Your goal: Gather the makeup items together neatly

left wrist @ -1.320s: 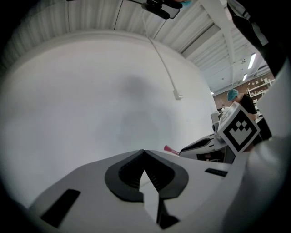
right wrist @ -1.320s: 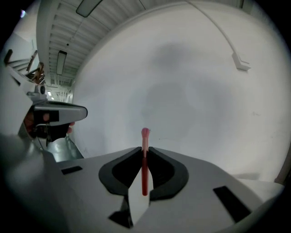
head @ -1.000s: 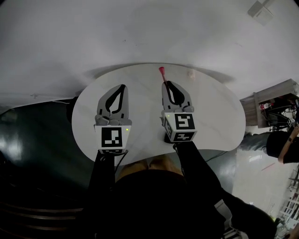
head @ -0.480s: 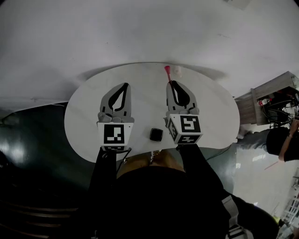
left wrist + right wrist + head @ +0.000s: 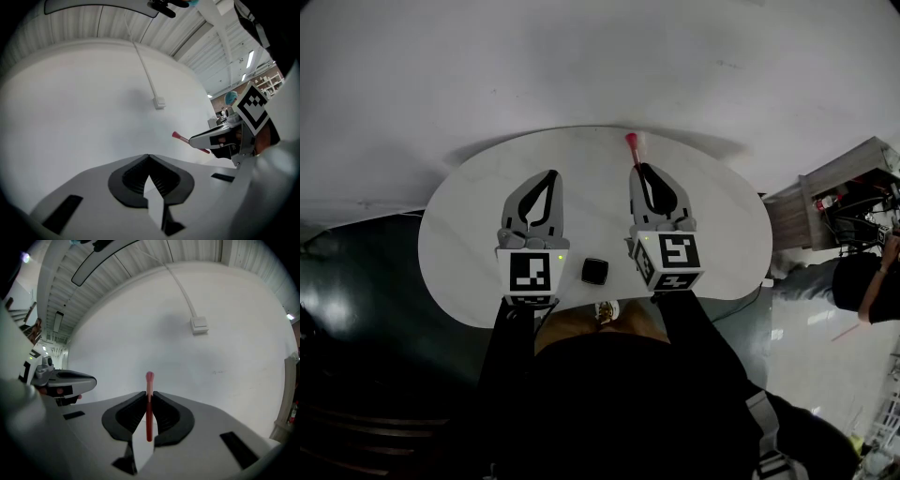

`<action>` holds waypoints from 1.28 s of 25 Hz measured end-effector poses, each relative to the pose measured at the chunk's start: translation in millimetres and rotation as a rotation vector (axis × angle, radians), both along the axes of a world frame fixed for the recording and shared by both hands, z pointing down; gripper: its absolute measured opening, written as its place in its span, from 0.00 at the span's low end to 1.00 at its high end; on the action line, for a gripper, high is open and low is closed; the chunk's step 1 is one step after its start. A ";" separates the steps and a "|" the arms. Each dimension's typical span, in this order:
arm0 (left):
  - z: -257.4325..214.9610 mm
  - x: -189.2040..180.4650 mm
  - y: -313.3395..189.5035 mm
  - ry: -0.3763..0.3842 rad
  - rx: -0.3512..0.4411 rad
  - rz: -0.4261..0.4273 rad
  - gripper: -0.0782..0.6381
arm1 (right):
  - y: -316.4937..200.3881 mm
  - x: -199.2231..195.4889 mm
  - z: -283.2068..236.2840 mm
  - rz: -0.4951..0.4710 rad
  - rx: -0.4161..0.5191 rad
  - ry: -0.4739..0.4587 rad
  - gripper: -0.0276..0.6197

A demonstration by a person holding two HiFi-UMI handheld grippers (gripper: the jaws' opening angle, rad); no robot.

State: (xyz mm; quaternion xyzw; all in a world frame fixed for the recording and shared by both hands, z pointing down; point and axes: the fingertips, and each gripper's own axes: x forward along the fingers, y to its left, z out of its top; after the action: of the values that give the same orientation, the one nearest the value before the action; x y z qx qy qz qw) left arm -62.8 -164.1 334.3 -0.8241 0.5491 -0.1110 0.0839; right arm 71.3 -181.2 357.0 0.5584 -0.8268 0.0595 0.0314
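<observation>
The right gripper [image 5: 639, 171] is clenched on a thin red stick with a pink tip [image 5: 631, 143]. Its own view shows the shaft pinched upright between the dark pads, the tip poking out past them toward the white wall. The left gripper [image 5: 549, 175] is closed with nothing in it, its tips meeting on bare air, and it is held level beside the other over the white rounded table [image 5: 712, 234]. Over the last second both grippers have slid sideways across the tabletop together. That has uncovered a small black square case [image 5: 595, 271], which earlier sat tucked under the right gripper's marker cube and now lies in plain sight near the person's edge, between the two cubes. A small pale item showed near the far rim a moment ago, just beside the stick's tip, but I cannot make it out now. It is either hidden behind the tip or too small to see. The stick is off the table and well apart from the case, so the gathering looks barely begun — it has yet to be laid beside the case.
</observation>
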 end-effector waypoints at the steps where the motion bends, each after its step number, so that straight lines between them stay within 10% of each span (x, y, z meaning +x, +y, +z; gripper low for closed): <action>1: -1.0 2.5 -0.5 0.006 0.003 0.003 0.13 | 0.0 1.4 0.1 0.001 -0.001 -0.001 0.14; 32: -5.0 10.8 10.5 0.022 0.015 0.010 0.13 | 10.0 6.7 -0.3 0.005 0.003 -0.007 0.14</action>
State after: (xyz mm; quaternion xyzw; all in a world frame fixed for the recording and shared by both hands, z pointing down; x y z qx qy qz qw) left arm -52.0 -153.6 329.3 -0.8275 0.5465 -0.0974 0.0846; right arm 78.1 -171.2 356.7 0.5603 -0.8257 0.0602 0.0274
